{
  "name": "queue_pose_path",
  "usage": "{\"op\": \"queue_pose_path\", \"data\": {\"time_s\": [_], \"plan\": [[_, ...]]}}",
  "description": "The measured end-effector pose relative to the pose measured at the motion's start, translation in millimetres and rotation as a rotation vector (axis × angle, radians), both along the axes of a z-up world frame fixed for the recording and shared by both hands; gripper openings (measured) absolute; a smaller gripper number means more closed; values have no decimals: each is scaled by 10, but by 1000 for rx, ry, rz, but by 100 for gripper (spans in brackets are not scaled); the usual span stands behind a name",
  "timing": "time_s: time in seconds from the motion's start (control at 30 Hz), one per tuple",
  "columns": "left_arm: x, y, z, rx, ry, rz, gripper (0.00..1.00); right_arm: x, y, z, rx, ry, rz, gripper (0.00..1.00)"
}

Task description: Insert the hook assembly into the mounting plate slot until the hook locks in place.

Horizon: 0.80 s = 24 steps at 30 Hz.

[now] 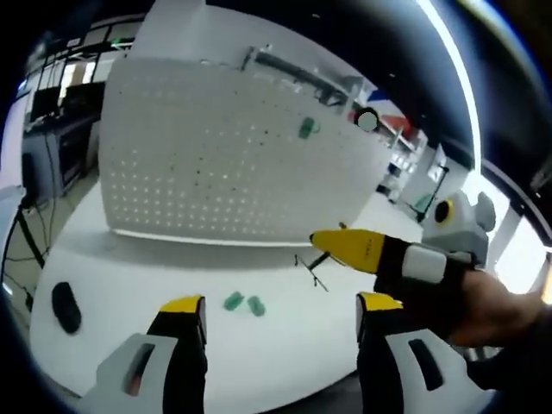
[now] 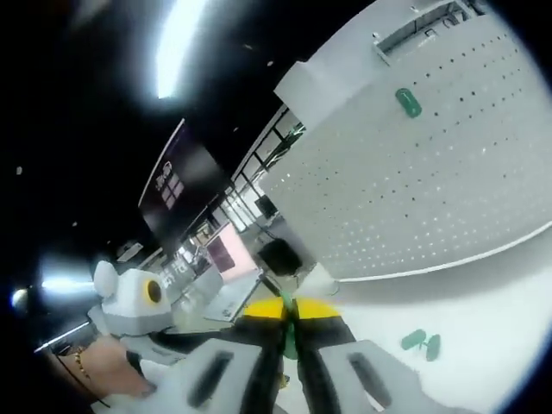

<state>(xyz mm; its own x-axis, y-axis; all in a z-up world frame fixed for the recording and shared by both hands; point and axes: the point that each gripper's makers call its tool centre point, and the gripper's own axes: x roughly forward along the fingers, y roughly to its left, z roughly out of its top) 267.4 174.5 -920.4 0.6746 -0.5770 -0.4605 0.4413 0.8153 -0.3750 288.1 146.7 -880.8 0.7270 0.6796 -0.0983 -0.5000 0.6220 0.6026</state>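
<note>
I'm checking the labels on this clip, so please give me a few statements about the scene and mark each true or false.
1. The white perforated pegboard panel stands upright on the white table. True.
2. The left gripper is shut on a hook. False: it is open and holds nothing.
3. The right gripper is shut on a thin black wire hook with a green part. True.
4. No green piece is on the panel. False: one green plastic piece sits on its face.
5. Two small green plastic pieces lie on the table. True.

White table (image 1: 172,285), two green pieces (image 1: 244,303), black object (image 1: 65,307), pegboard (image 1: 224,155)
</note>
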Motion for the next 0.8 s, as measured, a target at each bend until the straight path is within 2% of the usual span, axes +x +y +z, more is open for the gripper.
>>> {"op": "queue_pose_path", "data": {"time_s": [0.1,0.33,0.47,0.57,0.8], "plan": [[27,-3,97,-46,-40,19,66,-30,46,55,17,-9,1,0],[-14,-4,150,-123,-14,36,48,-77,129,166,34,-44,13,0],[-6,3,218,-165,-26,54,43,-109,178,203,31,-57,25,0],[-17,-1,230,-168,-21,45,31,-109,179,220,36,-62,25,0],[-48,-57,289,-212,-19,26,20,-139,212,251,43,-76,29,0]]}}
